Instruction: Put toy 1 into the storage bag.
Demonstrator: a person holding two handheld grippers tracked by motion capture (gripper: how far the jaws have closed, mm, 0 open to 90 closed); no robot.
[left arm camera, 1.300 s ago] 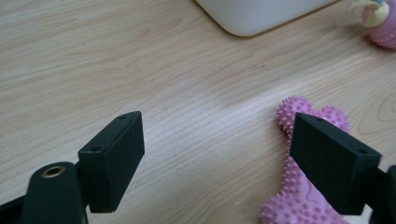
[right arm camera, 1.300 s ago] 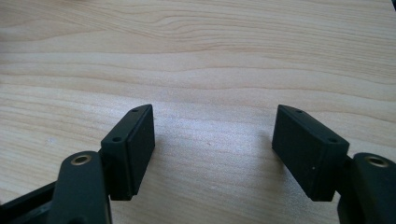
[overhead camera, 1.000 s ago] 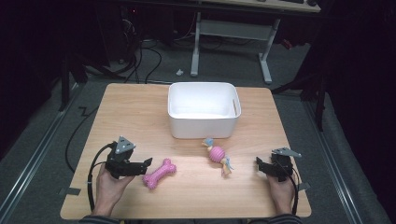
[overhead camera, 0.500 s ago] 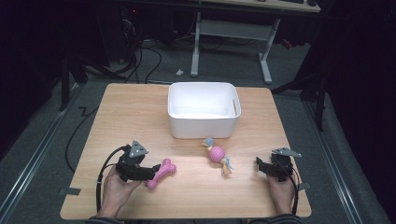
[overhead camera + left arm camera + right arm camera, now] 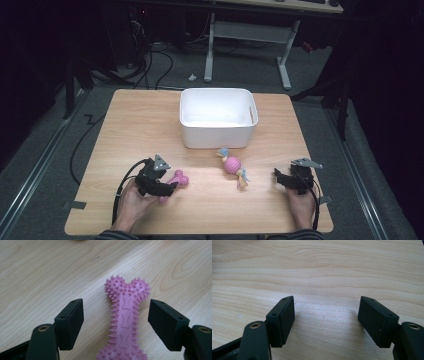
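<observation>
A pink spiky bone toy [image 5: 177, 181] [image 5: 125, 319] lies on the wooden table [image 5: 140, 135] at the front left. My left gripper [image 5: 169, 189] [image 5: 115, 322] is open, and the bone's shaft lies between its two jaws without either touching it. A small pink ball toy with blue and yellow ends [image 5: 232, 165] rests near the table's middle front. At the front right my right gripper [image 5: 278, 176] [image 5: 326, 320] stands open over bare wood, with nothing between its jaws.
A white plastic bin [image 5: 218, 118] stands at the back middle of the table, open at the top. A cable [image 5: 122, 182] trails from the left gripper toward the front edge. Dark floor and desk legs lie beyond the table.
My left gripper has moved to the right, up to the pink bone, so its open jaws now straddle the toy. The right gripper has stayed where it was.
</observation>
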